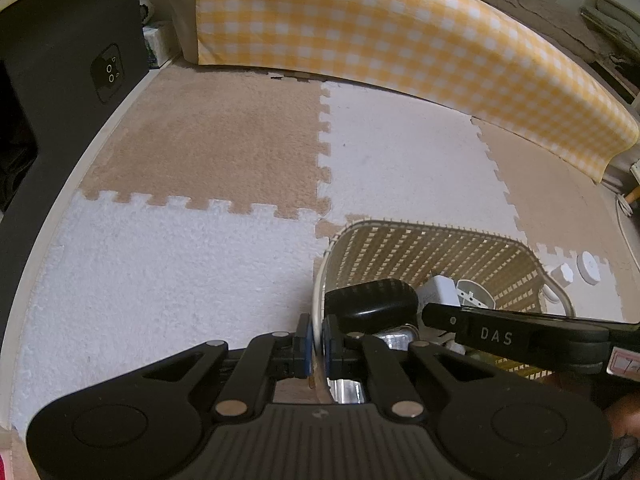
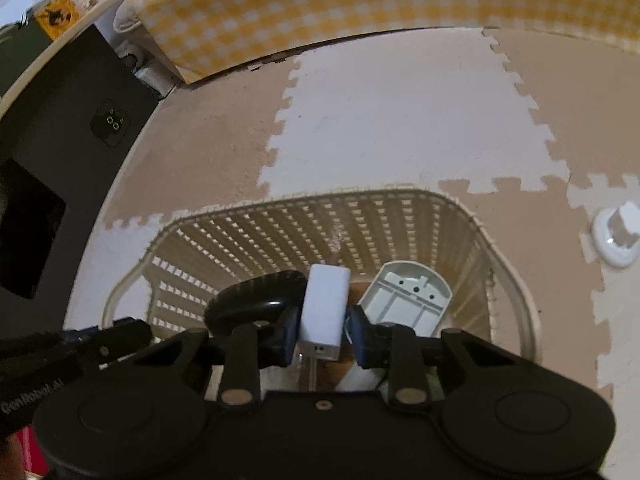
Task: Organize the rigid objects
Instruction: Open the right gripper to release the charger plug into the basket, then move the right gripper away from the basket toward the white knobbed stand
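The left gripper (image 1: 316, 346) has its blue pads pressed tight on the cream rim of the lattice basket (image 1: 436, 226), pinching the near-left wall between them. The right gripper (image 2: 322, 330) has its jaws closed on a white rectangular adapter (image 2: 324, 308), one blue pad against each long side, the block held upright over the basket's inside, its small port facing the camera.

In the right wrist view, a black rounded object (image 2: 256, 300) lies in the basket at nine o'clock of the adapter, touching the left pad's side, and a pale grey plastic shell (image 2: 408, 300) with ribs and holes lies at three o'clock, leaning toward the basket's right wall. Silvery items show under the left gripper's fingers, too hidden to name.

The basket stands on a floor of interlocking beige and white puzzle mats (image 1: 200, 140). Outside it, at three o'clock, a small white round knob-like piece (image 2: 616, 236) sits on the mat, well apart from the rim. At twelve o'clock a yellow-and-white checked cloth (image 1: 380, 40) hangs along the far edge of the mats; at nine to ten o'clock stands a dark cabinet (image 1: 68, 80).
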